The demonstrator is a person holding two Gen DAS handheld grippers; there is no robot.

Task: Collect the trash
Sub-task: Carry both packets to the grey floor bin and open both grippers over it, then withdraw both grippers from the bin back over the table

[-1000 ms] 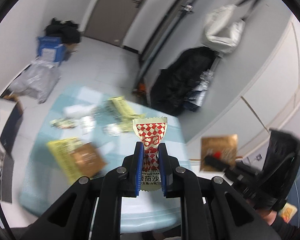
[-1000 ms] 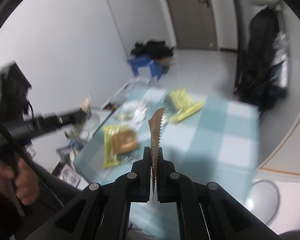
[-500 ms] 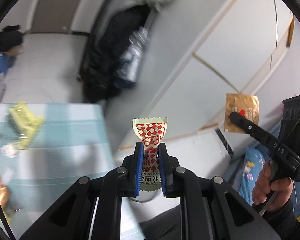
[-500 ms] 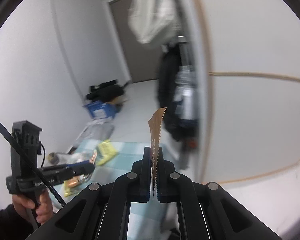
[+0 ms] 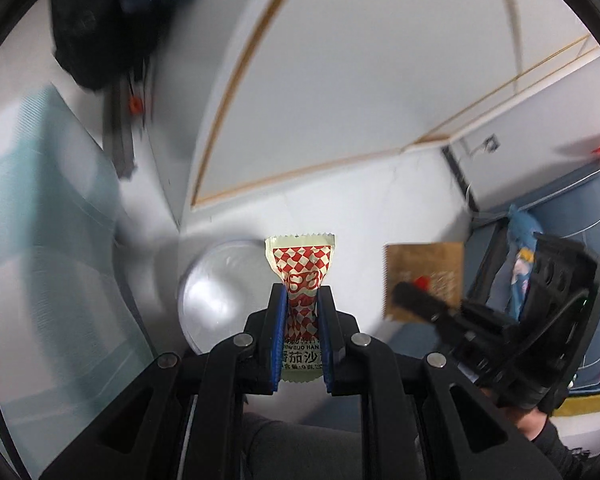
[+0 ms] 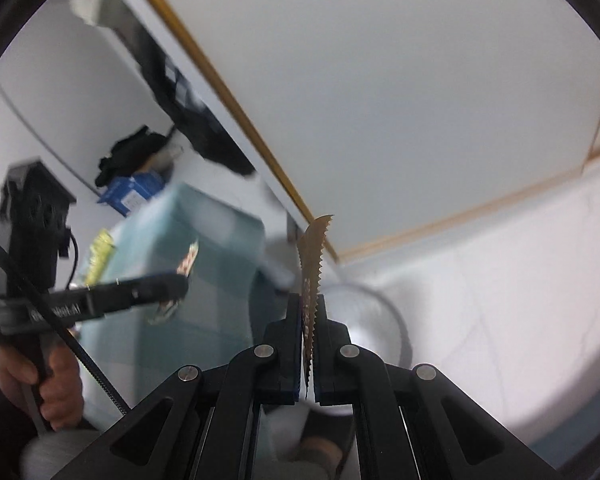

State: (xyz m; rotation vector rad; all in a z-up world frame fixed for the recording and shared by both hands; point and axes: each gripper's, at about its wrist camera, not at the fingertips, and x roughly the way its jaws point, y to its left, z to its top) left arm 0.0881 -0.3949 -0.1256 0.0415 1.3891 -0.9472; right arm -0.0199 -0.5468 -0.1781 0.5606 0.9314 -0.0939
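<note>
Left gripper (image 5: 300,300): jaws pinched on one red-and-white checked sauce packet (image 5: 300,264), held upright by its lower half, top edge free. Right gripper (image 6: 309,312): jaws clamped on one brown serrated-edge wrapper (image 6: 314,252), seen edge-on from its own camera; from the left wrist view the same wrapper shows its flat face, out to the right of the packet.

Both pieces of trash are off the table (image 6: 204,236) and in the air. A round white bin (image 5: 216,292) sits on the floor just beyond the table's edge, its mouth lying behind and below both held items (rim partly hidden by the fingers in each view).

Step in hand, as I judge it: carry to the bin and drop. To do it well, bring each gripper squarely over the mouth before letting go; the wrappers are light and flat and may flutter, so release low, near the rim. Release one at a time, so neither wrapper is knocked aside.

Count: two grippers, two held wrappers (one each), one bin, one table. At least one yellow wrapper (image 6: 100,254) lies on the table; motion blur prevents a fuller count.
</note>
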